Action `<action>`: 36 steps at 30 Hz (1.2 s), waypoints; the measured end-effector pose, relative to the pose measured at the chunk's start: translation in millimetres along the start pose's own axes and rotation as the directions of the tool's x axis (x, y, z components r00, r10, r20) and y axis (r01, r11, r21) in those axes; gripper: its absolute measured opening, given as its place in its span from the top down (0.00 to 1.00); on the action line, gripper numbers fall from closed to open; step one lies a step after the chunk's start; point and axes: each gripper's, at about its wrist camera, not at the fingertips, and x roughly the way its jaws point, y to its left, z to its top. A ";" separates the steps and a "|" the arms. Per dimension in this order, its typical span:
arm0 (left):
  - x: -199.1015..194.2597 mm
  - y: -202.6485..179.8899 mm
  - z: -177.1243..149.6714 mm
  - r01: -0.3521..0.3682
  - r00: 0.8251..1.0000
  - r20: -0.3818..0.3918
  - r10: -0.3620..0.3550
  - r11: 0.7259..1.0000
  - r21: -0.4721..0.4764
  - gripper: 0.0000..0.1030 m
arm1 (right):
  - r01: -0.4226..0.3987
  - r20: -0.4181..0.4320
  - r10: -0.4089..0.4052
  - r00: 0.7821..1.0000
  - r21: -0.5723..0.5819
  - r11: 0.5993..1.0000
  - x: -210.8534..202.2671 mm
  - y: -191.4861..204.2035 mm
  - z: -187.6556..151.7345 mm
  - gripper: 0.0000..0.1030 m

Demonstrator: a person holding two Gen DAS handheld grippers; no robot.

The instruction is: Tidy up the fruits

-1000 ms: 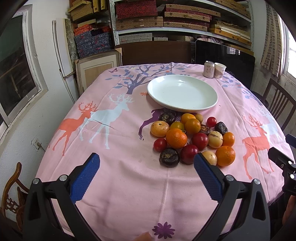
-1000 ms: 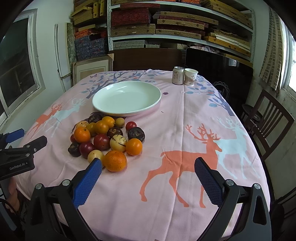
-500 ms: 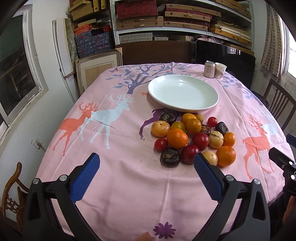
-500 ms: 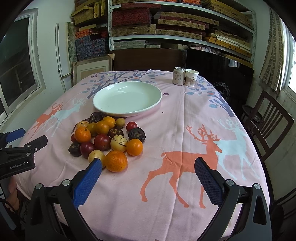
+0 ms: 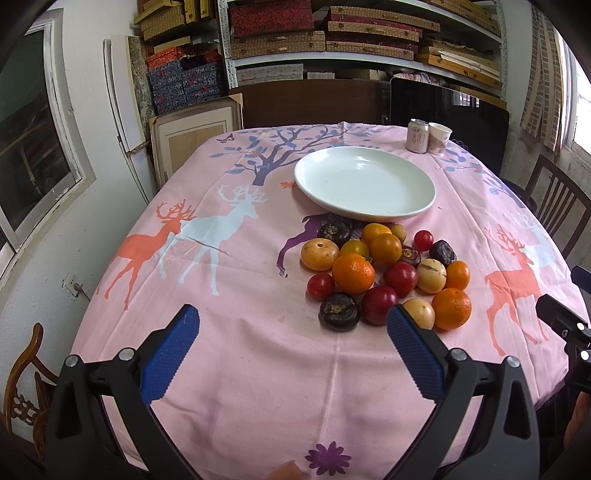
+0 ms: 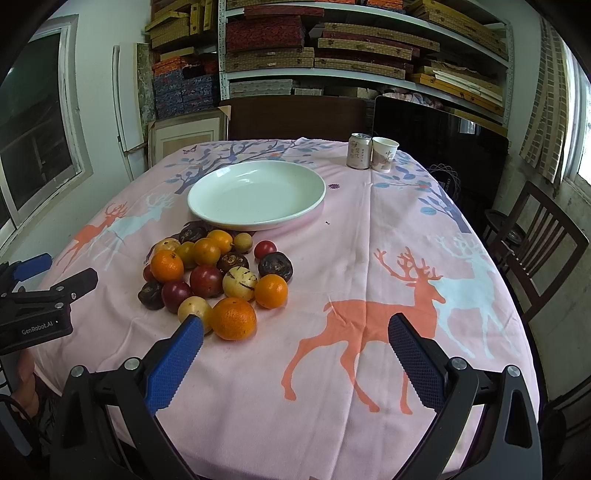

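Observation:
A pile of fruit [image 5: 384, 273] lies on the pink deer tablecloth: oranges, red plums, yellow fruits, dark wrinkled ones and small tomatoes. Just behind the pile sits an empty white plate [image 5: 364, 184], which the right wrist view shows too as the plate [image 6: 256, 194] behind the fruit pile [image 6: 218, 273]. My left gripper [image 5: 291, 328] is open near the table's front edge, its right fingertip close to a yellow fruit [image 5: 419, 314]. My right gripper [image 6: 295, 339] is open too, its left fingertip beside a large orange [image 6: 233, 318]. Neither holds anything.
A drink can [image 6: 359, 150] and a paper cup [image 6: 384, 154] stand at the table's far right. A wooden chair [image 6: 535, 243] is at the right side, another chair [image 5: 22, 380] at the near left. Shelves with boxes [image 5: 332, 33] line the back wall.
Both views have crept very slightly nearer to the fruit. The fruit and the plate have not moved, and both grippers have stayed open.

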 end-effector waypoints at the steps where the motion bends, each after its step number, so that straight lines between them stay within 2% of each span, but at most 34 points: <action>1: -1.0 0.7 0.2 -0.001 1.000 0.000 0.001 1.000 0.001 0.04 | 0.001 0.000 -0.001 1.000 0.000 1.000 -0.1 -0.8 0.4 0.03; 9: 7.9 1.9 -2.0 0.002 0.999 -0.035 -0.002 1.000 0.002 0.04 | -0.005 -0.011 0.005 1.000 0.000 1.000 3.3 4.5 -1.8 0.03; 13: 24.5 1.6 -10.9 0.083 0.991 -0.111 -0.078 0.996 0.040 0.04 | -0.008 -0.017 0.008 1.000 -0.004 1.000 5.0 0.1 -2.8 0.03; 18: 39.6 -13.5 -17.5 0.150 0.986 -0.091 -0.142 0.985 0.088 0.04 | -0.024 -0.032 0.023 0.999 -0.023 0.999 14.8 -9.8 -12.2 0.03; 21: 50.2 -16.1 -16.0 0.237 0.969 -0.092 -0.229 0.968 0.088 0.04 | -0.038 -0.051 0.037 0.998 -0.017 0.999 20.5 -13.3 -15.2 0.03; 22: 57.6 -16.0 -15.4 0.219 0.971 -0.112 -0.209 0.972 0.088 0.05 | -0.044 -0.056 0.043 0.998 -0.019 0.999 21.8 -13.3 -16.0 0.03; 24: 69.1 -18.4 -13.8 0.168 0.979 -0.140 -0.149 0.977 0.133 0.16 | -0.050 -0.061 0.048 0.997 -0.026 0.998 24.0 -14.5 -17.2 0.03; 25: 75.6 -22.4 -14.4 0.139 0.981 -0.157 -0.112 0.975 0.175 0.32 | -0.052 -0.062 0.050 0.997 -0.025 0.998 24.8 -15.1 -16.8 0.03; 26: 81.1 -23.7 -15.5 0.131 0.979 -0.179 -0.095 0.971 0.200 0.43 | -0.054 -0.064 0.053 0.997 -0.019 0.998 26.1 -17.2 -16.6 0.03; 29: 94.4 -29.7 -16.1 0.142 0.970 -0.228 -0.087 0.962 0.235 0.44 | -0.061 -0.067 0.061 0.996 0.000 0.998 30.7 -22.8 -16.4 0.03; 32: 94.5 -41.6 -14.5 0.165 0.971 -0.210 -0.109 0.949 0.269 0.44 | -0.068 -0.078 0.069 0.995 0.014 0.998 36.9 -25.3 -16.9 0.03; 36: 103.0 -45.7 -10.1 0.175 0.970 -0.210 -0.124 0.953 0.249 0.45 | -0.065 -0.099 0.066 0.993 0.017 0.998 44.7 -27.0 -18.7 0.03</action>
